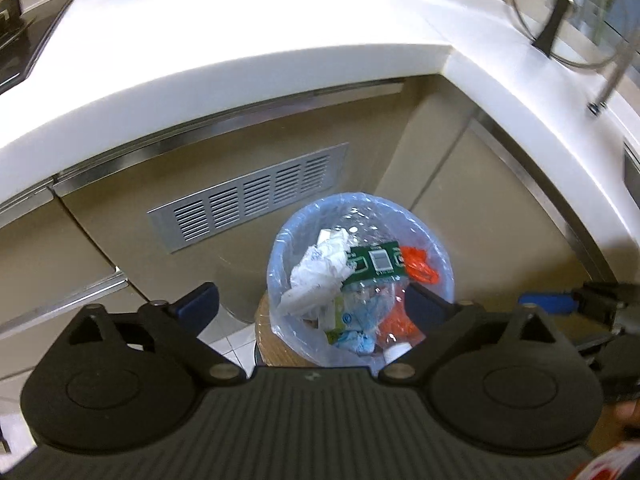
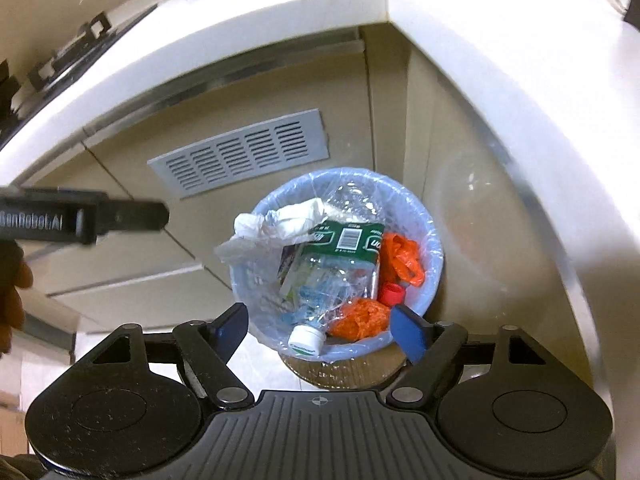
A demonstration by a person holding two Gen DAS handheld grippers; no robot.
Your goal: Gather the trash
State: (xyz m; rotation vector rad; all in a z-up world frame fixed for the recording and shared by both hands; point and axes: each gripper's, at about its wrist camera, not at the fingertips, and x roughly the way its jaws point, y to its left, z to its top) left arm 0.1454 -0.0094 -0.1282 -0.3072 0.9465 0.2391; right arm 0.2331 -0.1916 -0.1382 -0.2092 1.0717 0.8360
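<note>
Bottle (image 2: 340, 264) — cap toward camera

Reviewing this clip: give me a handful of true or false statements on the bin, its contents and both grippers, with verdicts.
1. The trash bin is lined with a clear plastic bag. True.
2. The clear bottle with the green label stands upright on the countertop. False: it lies inside the bin among the other trash.
3. Orange plastic bags are in the bin. True.
4. The left gripper is clamped on a crumpled white wrapper. False: its jaws stand wide apart with nothing between them, and the wrapper lies in the bin below.
5. The right gripper holds nothing. True.
6. A slotted vent sits in the cabinet panel behind the bin. True.
</note>
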